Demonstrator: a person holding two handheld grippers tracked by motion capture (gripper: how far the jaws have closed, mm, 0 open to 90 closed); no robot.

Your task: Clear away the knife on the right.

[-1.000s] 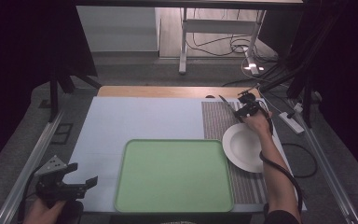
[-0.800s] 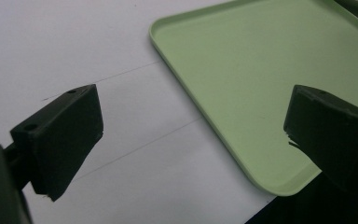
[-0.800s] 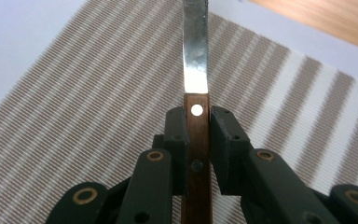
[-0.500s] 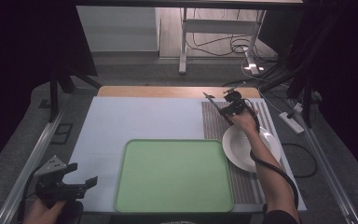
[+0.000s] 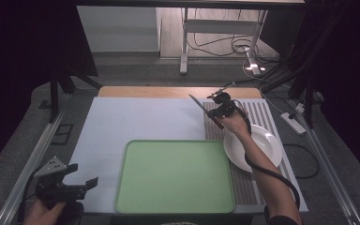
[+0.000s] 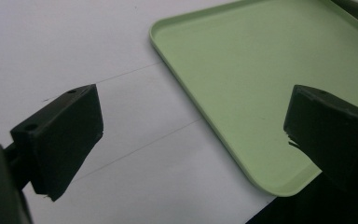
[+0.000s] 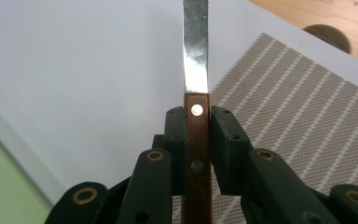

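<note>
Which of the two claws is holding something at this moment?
The right claw: its jaws are closed on the wooden handle of a knife, held above the table. The left claw stands open with nothing between its jaws.

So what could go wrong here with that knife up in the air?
The right gripper pinches the knife only at its narrow wooden handle, so it could pivot or slip. Its bare blade pointing out over the table might gouge the surface. Swung back, it could strike the plate.
</note>
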